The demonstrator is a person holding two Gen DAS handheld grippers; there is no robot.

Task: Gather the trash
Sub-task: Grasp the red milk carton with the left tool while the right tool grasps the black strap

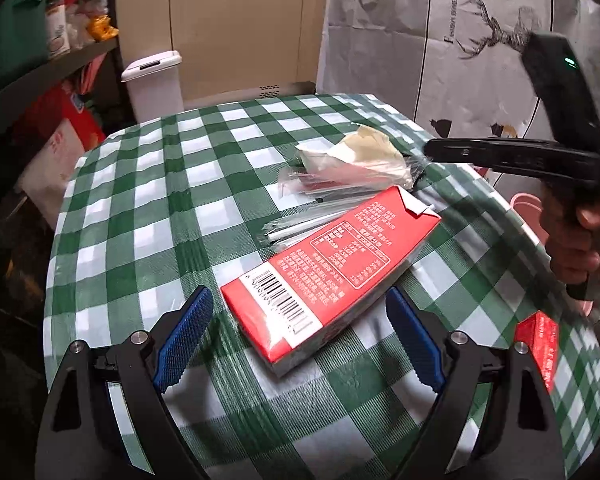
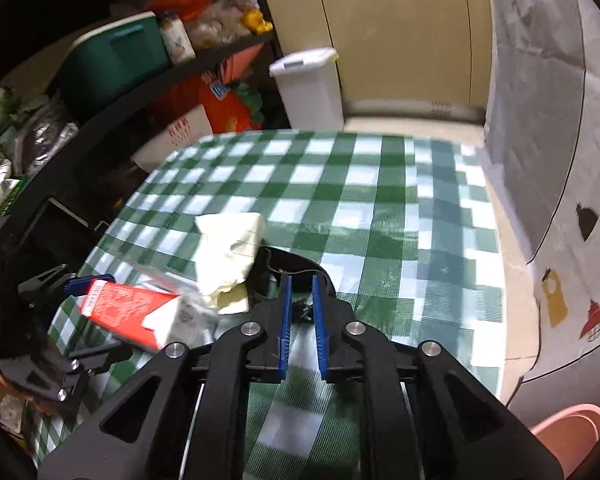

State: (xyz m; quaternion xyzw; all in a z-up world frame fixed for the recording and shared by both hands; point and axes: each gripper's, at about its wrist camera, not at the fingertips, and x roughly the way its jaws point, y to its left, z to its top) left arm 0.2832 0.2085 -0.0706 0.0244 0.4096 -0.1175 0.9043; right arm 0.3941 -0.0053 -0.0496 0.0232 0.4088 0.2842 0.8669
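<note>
I held the left gripper (image 1: 296, 324) wide and empty around the red carton (image 1: 328, 276) mid-tabletop; closing came next. My right gripper (image 2: 300, 304), slightly parted, empty, neared the crumpled tissue (image 2: 230, 256).

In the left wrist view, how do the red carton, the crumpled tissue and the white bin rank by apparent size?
1. red carton, clearly largest, though nearest the camera.
2. crumpled tissue and white bin look alike; the bin stands farther off, so unranked.
</note>
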